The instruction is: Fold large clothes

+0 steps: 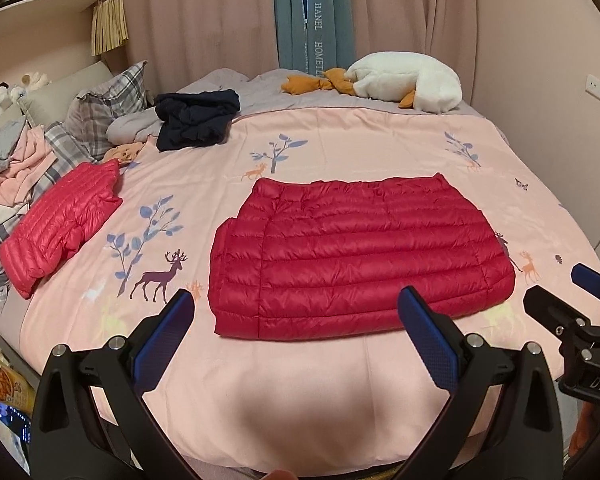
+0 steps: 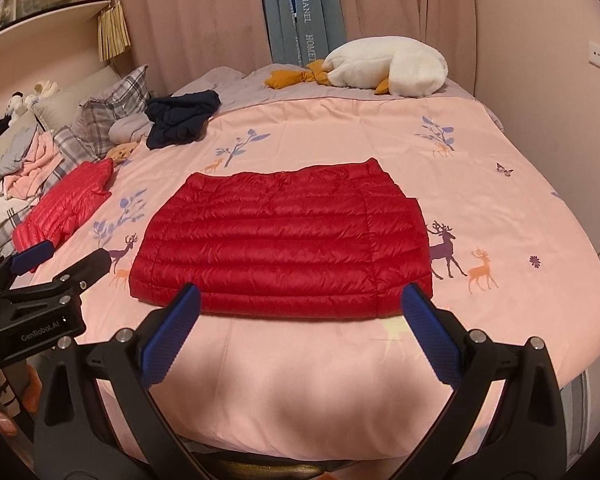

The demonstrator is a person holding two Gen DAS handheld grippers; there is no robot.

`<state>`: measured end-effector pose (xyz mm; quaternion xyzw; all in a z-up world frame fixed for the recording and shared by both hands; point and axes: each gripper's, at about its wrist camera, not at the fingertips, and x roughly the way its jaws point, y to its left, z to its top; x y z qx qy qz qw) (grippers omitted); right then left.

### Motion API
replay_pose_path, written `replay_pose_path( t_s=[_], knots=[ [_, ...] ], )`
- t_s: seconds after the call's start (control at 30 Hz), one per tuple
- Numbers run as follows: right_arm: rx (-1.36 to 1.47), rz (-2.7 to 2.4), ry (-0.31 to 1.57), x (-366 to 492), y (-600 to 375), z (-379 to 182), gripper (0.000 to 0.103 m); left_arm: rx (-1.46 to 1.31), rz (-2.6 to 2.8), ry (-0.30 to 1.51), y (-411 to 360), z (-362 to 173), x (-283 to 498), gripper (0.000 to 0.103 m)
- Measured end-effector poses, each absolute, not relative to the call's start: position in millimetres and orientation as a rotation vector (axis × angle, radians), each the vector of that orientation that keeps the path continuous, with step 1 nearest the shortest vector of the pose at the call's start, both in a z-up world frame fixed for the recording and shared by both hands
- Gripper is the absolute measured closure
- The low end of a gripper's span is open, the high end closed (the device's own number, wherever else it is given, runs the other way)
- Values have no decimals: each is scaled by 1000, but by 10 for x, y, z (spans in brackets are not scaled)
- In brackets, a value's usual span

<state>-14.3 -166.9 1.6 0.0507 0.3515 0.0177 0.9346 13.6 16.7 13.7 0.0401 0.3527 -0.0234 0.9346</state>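
On pink bedspread (image 1: 340,152), quilted red jacket (image 1: 360,256), rectangular

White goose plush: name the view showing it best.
The right wrist view: the white goose plush appears whole, larger and nearer the frame's middle. The left wrist view also shows it whole, only slightly smaller and further right.

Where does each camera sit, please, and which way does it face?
Left wrist: behind the open left tongs, facing across the bed at the red jacket; right tongs at its right edge.
Right wrist: behind the open right tongs, facing likewise; left tongs at its left edge.
Shared: jacket, pink jacket, goose toy.
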Motion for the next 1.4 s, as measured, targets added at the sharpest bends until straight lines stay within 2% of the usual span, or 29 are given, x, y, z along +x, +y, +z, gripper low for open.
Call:
replay_pose_path(
  t_s=[1.4],
  knots=[
    [89,44,721,-57,-1560,-2,2,73,-29,716,271,159,153,1]
  ],
)
